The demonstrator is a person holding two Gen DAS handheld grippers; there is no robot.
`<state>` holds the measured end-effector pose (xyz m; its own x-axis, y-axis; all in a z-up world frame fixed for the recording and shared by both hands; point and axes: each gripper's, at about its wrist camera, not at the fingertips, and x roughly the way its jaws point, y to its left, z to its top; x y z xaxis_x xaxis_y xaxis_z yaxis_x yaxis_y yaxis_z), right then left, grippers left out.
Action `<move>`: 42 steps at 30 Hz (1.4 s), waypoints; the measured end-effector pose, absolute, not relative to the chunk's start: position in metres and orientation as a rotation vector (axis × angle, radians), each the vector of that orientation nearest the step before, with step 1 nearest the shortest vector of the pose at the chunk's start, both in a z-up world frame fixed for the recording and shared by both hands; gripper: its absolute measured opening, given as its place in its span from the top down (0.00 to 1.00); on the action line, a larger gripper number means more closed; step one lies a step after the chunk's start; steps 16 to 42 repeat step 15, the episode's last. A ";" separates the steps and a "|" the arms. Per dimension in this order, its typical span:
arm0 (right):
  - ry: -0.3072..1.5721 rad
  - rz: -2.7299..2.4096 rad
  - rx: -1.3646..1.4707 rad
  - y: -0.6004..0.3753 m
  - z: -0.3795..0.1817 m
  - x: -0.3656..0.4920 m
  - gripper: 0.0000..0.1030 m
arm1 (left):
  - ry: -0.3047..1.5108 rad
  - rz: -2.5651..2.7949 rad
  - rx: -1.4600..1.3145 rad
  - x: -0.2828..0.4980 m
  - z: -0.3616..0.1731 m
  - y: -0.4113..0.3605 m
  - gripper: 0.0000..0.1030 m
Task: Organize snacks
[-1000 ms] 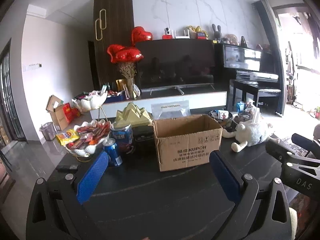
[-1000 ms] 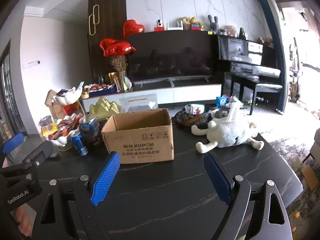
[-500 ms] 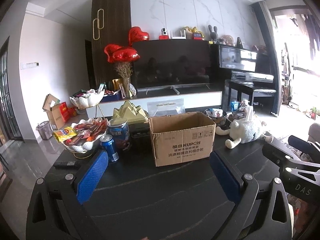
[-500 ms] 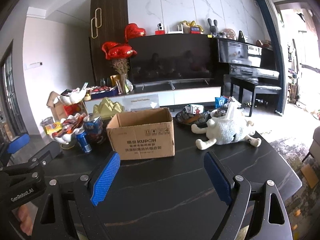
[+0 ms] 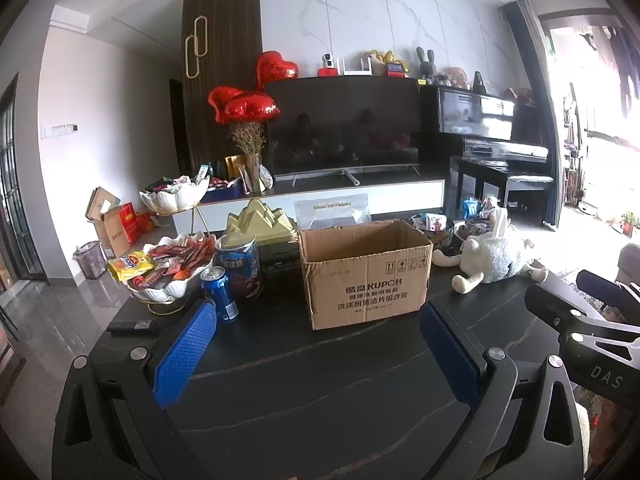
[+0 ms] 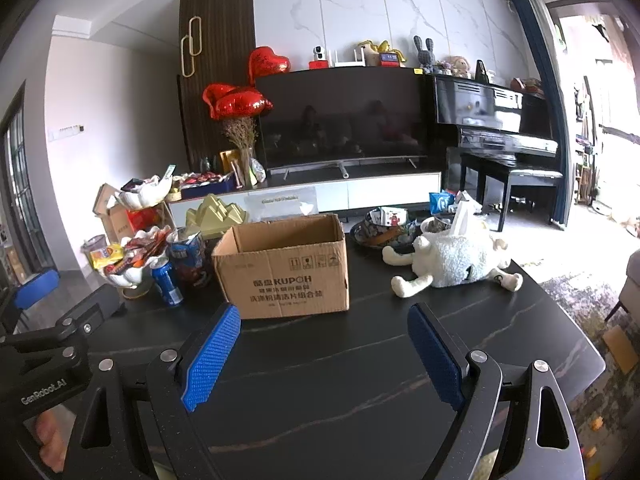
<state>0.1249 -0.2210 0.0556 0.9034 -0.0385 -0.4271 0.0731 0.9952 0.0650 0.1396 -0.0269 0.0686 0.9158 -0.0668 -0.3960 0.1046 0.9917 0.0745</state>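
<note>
An open brown cardboard box stands on the black table, its inside hidden. Left of it a white shell bowl holds several snack packets. A blue can and a blue snack tub stand beside it. My left gripper is open and empty, held above the table in front of the box. My right gripper is open and empty, to the right of the left one.
A white plush sheep lies right of the box. Dark bowls with snacks sit behind it. A remote lies at the table's left edge. A TV stand and a piano are beyond.
Both grippers have pulled back and risen slightly; the box and snacks look a little farther and more centred. Both stay open and empty.
</note>
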 end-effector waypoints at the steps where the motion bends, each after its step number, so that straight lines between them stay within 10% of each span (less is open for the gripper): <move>1: 0.440 -0.056 0.080 -0.221 0.056 0.125 0.16 | 0.404 -0.091 0.094 0.140 0.069 -0.027 0.00; 42: 0.449 -0.056 0.072 -0.220 0.052 0.127 0.16 | 0.416 -0.084 0.093 0.140 0.062 -0.023 0.00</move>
